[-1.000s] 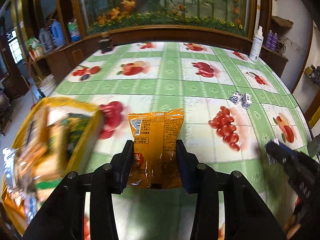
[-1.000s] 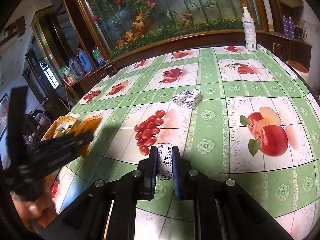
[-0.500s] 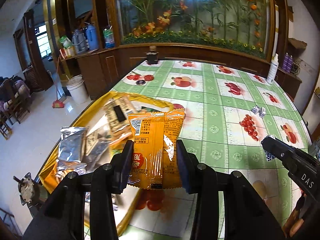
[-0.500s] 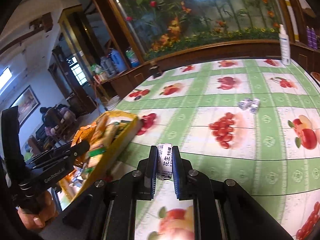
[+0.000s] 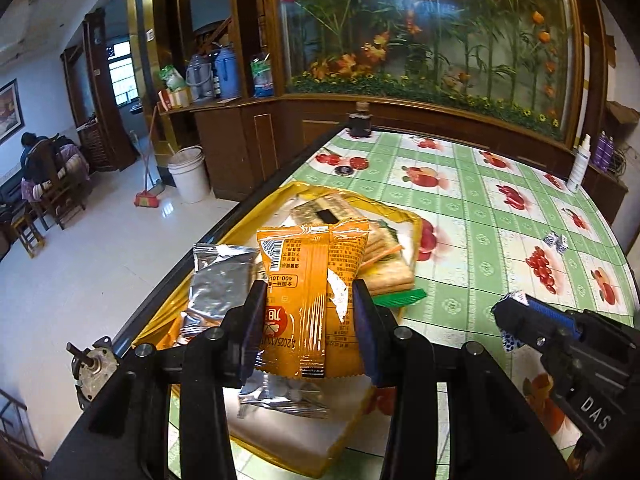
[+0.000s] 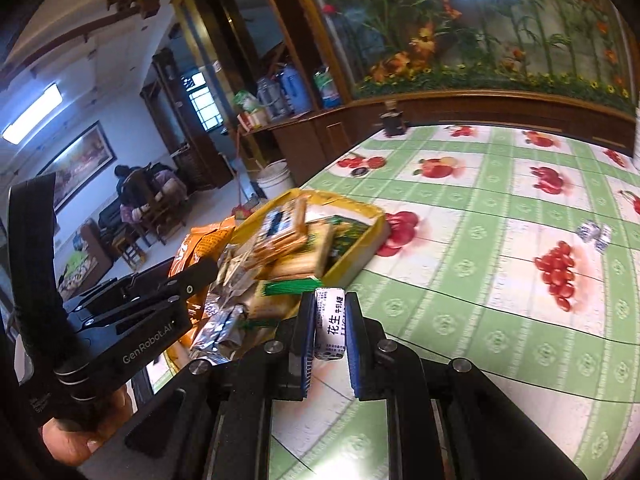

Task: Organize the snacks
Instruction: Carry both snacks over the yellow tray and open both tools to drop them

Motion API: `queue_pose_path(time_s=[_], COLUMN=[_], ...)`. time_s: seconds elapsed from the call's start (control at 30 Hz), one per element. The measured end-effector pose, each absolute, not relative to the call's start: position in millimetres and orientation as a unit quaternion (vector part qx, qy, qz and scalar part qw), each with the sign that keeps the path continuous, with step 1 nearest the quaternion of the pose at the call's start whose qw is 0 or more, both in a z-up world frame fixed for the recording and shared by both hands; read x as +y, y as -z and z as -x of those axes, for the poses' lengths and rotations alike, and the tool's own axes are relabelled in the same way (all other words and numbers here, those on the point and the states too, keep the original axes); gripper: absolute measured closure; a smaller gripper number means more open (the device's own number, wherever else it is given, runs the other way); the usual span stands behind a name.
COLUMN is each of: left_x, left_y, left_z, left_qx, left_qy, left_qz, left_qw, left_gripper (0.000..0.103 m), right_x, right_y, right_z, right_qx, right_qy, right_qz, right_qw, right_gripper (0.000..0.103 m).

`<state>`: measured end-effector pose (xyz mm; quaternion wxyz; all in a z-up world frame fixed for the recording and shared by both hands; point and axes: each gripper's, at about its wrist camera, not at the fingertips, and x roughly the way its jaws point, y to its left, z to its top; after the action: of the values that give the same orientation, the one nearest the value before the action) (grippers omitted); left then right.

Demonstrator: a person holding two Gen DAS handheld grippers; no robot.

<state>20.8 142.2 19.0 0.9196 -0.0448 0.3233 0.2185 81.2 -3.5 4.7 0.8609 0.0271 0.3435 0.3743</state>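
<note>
A: Where is the left claw (image 5: 306, 322)?

B: Above a shallow yellow plastic tray (image 5: 402, 214) heaped with snack packets, at the left edge of the counter (image 5: 472, 220), which wears a green-checked, fruit-printed cloth. Its fingers pinch an orange foil snack packet (image 5: 310, 280), held upright.

A: And the right claw (image 6: 329, 326)?

B: It hangs just beside the tray's near corner, squeezing a small white wrapped candy with black Chinese lettering (image 6: 331, 322).

A: Anything loose?

B: Two small blue-and-white wrapped candies (image 6: 595, 234) lie together on the cloth, well apart from the tray.
</note>
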Motion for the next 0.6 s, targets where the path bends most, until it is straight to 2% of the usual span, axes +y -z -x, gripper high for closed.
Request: queue_pose_path(time_s=[0.6], left_x=[220], left_y=[-1], left_z=[-1], left_qx=[0.334], left_qy=[-0.271], left_qz=[0.106], left_qw=[0.896], left_gripper=[0.063], right_x=[67], right_y=[8], right_z=[-80], right_qx=[0.358], right_qy=[-0.414], right_qz=[0.009], right_qw=[0.837], right_gripper=[0.088])
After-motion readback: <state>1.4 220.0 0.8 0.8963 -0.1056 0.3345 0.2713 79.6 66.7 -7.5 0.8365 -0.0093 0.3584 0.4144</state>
